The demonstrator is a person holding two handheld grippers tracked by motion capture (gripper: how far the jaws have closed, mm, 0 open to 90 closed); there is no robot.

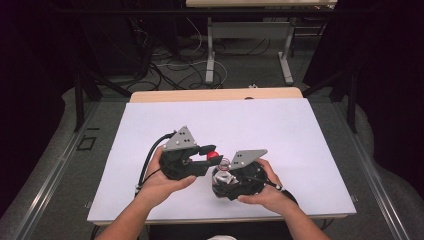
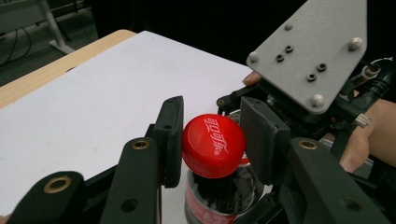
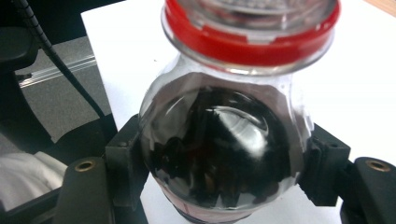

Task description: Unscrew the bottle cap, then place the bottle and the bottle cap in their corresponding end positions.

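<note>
While gripped, bottle (image 3: 219,154) stands upright.

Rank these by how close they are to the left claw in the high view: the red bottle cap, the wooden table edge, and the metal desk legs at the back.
1. Red bottle cap: between the jaws of the left claw.
2. Wooden table edge: beyond the white sheet, mid-picture.
3. Metal desk legs: farthest, on the floor behind the table.

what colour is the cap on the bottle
Red, with white lettering on top; the round plastic cap sits on a clear bottle of dark drink, clearest in the left gripper view.
</note>
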